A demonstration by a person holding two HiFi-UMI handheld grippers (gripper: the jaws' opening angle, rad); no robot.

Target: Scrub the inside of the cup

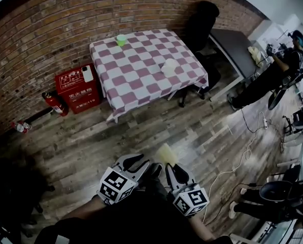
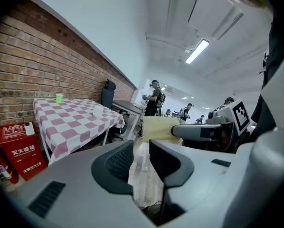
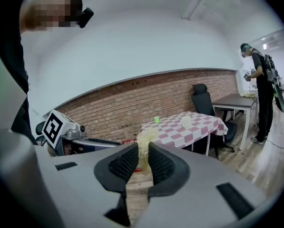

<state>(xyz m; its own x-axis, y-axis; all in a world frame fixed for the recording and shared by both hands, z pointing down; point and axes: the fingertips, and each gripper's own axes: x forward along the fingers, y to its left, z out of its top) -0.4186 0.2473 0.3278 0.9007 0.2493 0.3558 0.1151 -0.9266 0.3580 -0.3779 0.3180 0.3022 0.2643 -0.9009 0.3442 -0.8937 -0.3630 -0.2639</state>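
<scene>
The right gripper (image 3: 142,158) is pinching a yellow sponge (image 3: 142,140) between its ribbed pads. Its jaws are nearly together on it, and the sponge is sticking up past the tips. The left gripper (image 2: 141,152) is carrying nothing, its jaws standing a narrow gap apart with only floor showing between them. Both are hanging low in front of the person, well apart from the worktop (image 1: 141,80), which is wearing a red-and-white checked cloth. Two cups are sitting on it: a white cup (image 1: 169,67) toward its right side and a small green cup (image 1: 121,39) at the far edge by the brick wall. I cannot tell which is meant. Either is looking light and thin-walled, so likely to skid or tip under scrubbing. The empty gripper should be taking it gently around the outer wall, low down, while the soft sponge is going in from above.
</scene>
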